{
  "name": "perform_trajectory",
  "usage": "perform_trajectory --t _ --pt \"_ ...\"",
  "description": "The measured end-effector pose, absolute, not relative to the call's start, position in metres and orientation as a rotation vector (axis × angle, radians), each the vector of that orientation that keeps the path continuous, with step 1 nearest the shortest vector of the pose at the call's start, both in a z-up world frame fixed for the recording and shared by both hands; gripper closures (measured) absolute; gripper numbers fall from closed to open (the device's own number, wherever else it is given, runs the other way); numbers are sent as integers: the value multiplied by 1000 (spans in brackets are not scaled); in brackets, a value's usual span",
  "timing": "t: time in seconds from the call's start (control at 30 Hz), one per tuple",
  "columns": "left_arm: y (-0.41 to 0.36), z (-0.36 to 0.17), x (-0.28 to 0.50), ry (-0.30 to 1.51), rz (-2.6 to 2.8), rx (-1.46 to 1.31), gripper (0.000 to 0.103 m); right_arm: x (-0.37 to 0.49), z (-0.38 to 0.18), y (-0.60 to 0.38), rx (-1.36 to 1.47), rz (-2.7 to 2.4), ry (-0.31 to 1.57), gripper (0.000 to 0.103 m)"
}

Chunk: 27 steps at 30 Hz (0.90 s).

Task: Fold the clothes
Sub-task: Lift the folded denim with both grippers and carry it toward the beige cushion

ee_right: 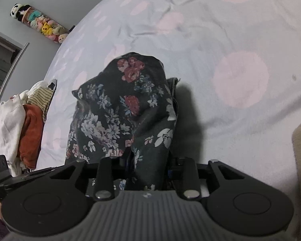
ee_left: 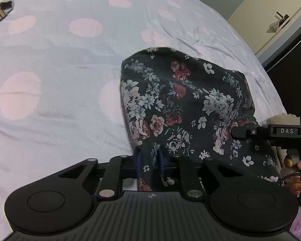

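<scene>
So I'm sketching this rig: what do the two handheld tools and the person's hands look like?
Both are matte black with round side discs, ribbed grey bodies, silver pivot pins and blue finger pads. The right tool reads "DAS"; a cable trails past the bare hand.

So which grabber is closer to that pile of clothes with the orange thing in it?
Left. The clothes pile lies on the bed out past the left gripper. The right gripper is farther over. Both are shut on the floral garment.

Counted: one floral garment point(ee_left: 182, 104), two grippers, left point(ee_left: 149, 164) and right point(ee_right: 148, 166), one dotted bedsheet point(ee_left: 60, 60), one clothes pile point(ee_right: 24, 124) far left, one plush-toy column point(ee_right: 40, 23).
</scene>
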<state>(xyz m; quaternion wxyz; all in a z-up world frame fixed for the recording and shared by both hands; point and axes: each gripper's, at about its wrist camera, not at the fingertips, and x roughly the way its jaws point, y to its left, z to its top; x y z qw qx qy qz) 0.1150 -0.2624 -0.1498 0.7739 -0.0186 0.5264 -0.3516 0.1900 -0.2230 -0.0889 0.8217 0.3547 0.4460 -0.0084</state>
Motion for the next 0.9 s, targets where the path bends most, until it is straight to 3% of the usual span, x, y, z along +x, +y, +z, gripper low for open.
perform_trajectory --t 0.53,0.9 --pt "-263 -130 106 984 -930 -75 96 111 34 -244 701 -84 755 72" --pt "-373 -71 48 953 -1271 -45 96 -8 138 -312 595 -247 691 72"
